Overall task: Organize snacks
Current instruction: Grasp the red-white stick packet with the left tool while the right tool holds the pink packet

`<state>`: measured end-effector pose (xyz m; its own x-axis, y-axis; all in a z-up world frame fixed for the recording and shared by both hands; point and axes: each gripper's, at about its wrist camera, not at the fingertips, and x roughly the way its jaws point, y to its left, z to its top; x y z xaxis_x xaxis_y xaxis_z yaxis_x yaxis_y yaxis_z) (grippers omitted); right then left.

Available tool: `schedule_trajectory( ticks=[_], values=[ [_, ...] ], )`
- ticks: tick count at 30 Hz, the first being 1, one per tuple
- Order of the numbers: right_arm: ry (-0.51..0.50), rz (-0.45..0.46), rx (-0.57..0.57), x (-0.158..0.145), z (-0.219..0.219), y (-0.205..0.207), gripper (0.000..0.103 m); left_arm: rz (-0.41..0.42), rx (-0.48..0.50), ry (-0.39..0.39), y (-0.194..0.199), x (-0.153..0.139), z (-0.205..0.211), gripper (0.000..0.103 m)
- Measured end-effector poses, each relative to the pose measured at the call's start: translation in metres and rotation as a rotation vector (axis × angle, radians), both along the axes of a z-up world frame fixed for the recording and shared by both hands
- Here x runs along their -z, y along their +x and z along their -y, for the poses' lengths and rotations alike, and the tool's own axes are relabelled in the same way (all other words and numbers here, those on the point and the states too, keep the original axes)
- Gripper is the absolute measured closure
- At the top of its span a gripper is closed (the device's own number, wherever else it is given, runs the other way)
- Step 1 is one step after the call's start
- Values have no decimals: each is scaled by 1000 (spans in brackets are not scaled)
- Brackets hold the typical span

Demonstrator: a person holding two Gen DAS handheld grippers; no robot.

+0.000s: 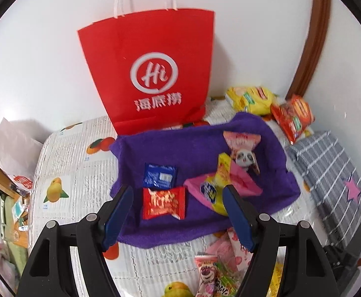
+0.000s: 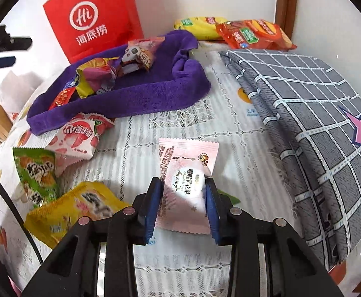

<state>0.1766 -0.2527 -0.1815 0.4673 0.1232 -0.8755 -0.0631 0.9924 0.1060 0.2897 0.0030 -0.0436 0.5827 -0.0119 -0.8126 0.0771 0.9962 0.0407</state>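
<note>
Snacks partly gathered: purple plush cloth tray [image 1: 155,148] holds a blue foil packet [image 1: 159,175], red wrapped candy [image 1: 163,202], a yellow-and-pink bag [image 1: 220,185] and a panda-print packet [image 1: 244,159]. Loose on the lace-covered table [image 2: 187,123]: strawberry-print pouch [image 2: 78,136], green bag [image 2: 35,170], yellow bag [image 2: 76,210], plus yellow and orange packs by the wall. Red paper carrier bag [image 1: 150,69] stands behind; contents unseen, possibly empty. Right gripper [image 2: 183,185] is clamped on a pale pink sachet [image 2: 187,173], apparently above the table. Left gripper [image 1: 178,195] hovers wide over the tray, holding nothing.
</note>
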Motion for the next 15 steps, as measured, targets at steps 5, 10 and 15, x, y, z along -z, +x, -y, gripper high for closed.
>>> schedule_trajectory(
  ticks=[5,10,15],
  values=[
    [-73,43,-25,2,-14,-1,60,-81,32,-47,-24,42,-4,30],
    [-57,77,-15,2,-12,-5,58,-168,2,-90,-47,86,-30,32],
    [-78,77,-13,2,-15,-3,57,-201,29,-87,-61,105,-33,35]
  ],
)
